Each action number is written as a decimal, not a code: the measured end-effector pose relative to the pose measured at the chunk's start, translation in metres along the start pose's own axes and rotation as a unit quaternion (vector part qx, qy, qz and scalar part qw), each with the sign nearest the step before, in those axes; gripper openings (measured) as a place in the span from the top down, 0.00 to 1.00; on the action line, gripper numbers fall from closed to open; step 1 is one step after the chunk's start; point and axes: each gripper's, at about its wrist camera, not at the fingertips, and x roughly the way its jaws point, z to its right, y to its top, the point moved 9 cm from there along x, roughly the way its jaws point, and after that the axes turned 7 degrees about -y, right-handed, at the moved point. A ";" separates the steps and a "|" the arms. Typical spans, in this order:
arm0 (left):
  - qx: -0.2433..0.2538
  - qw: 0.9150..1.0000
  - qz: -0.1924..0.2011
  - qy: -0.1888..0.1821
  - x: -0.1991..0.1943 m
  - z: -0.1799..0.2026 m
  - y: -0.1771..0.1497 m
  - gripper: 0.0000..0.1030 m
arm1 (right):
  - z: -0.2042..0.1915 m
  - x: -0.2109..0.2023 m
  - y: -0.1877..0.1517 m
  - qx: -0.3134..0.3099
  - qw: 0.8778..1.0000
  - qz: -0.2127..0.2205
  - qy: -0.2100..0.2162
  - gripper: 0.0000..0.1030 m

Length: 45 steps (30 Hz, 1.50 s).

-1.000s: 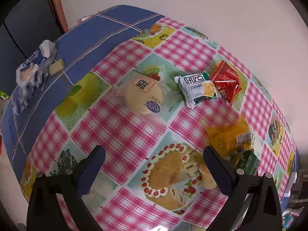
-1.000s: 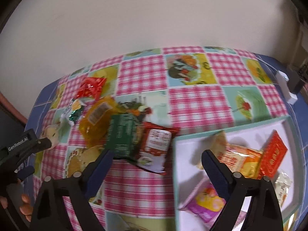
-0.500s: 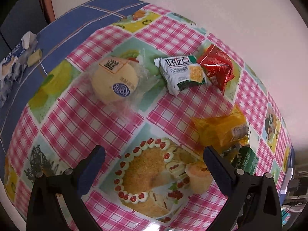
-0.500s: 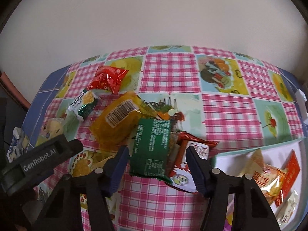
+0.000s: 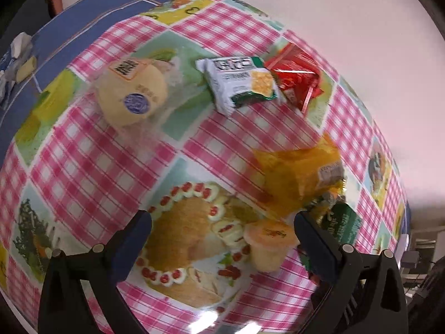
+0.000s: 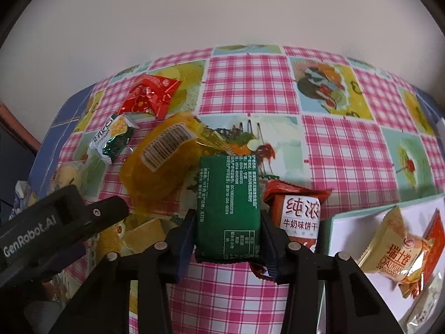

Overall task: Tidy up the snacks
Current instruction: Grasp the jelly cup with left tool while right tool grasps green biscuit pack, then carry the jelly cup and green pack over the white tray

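R gripper (image 6: 227, 239) clamped on green packet (image 6: 228, 208), pads on both long edges, jaws just closed in on it; grip low on pkt, likely for lift toward white tray (image 6: 361, 214) at right, where wrapped snacks already lie. Orange-red biscuit pkt (image 6: 299, 214) touching beside, partly under jaw; snag risk on lift. L gripper (image 5: 222, 239) apart, nothing between pads, hovering over jelly cup (image 5: 268, 246), probably next pick. Farther out: yellow bag (image 5: 300, 172) overlapping green pkt's far end, round bun in clear wrap (image 5: 132, 93), white-green cracker pkt (image 5: 242, 83), red pkt (image 5: 297, 75) touching it. All loose on checked cloth (image 5: 83, 167), unsorted.
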 end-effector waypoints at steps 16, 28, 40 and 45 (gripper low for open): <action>0.008 0.997 -0.050 -0.062 0.030 0.044 -0.016 0.33 | 0.005 -0.001 -0.002 0.003 1.000 -0.008 0.018 0.57; -0.012 0.994 -0.059 -0.087 0.025 0.036 -0.032 0.58 | 0.004 0.002 -0.003 -0.002 1.000 -0.012 0.013 0.57; -0.007 0.995 -0.052 -0.079 0.009 0.032 -0.026 0.58 | 0.012 -0.015 0.002 0.002 1.000 0.008 0.013 0.59; 0.005 0.996 -0.040 -0.081 -0.004 0.041 -0.024 0.58 | 0.022 -0.027 0.006 0.012 1.000 0.014 0.008 0.59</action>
